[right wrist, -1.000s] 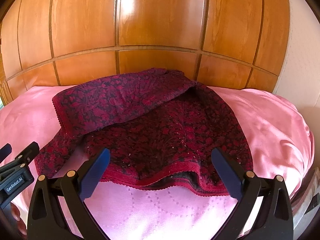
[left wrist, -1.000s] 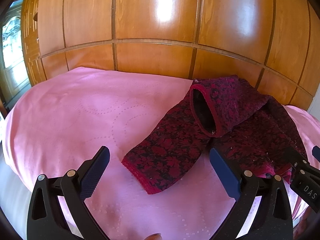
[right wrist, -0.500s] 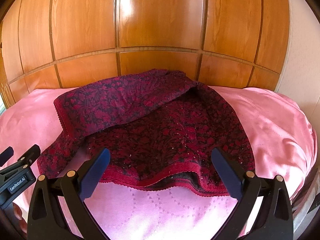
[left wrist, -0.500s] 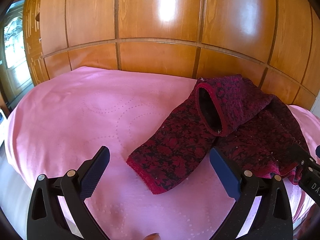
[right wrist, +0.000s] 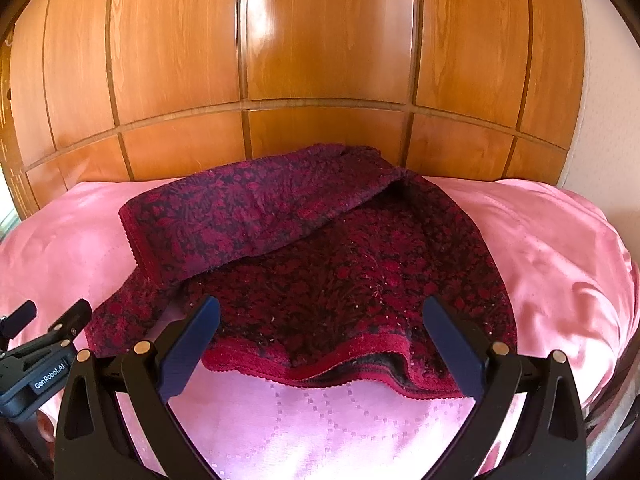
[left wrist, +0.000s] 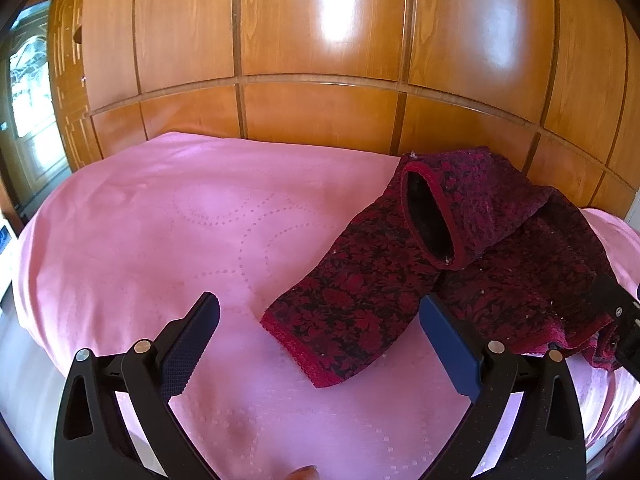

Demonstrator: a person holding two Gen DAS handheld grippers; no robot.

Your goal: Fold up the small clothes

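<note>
Since a second ago we have drawn both grippers back a little, so the sweater (left wrist: 460, 248) sits farther off on the pink cover (left wrist: 160, 240). Our left gripper (left wrist: 320, 340) gapes empty near the sleeve cuff (red-trimmed); our right gripper (right wrist: 320, 340) gapes empty at the hem.

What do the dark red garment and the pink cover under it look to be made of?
Garment: looks like thick knit or jacquard, matte and nubby, with floral pattern and scalloped red trim. Pink cover: seems a smooth satin-like weave; soft sheen and woven dotted pattern suggest that. Fibre content cannot be told.
</note>
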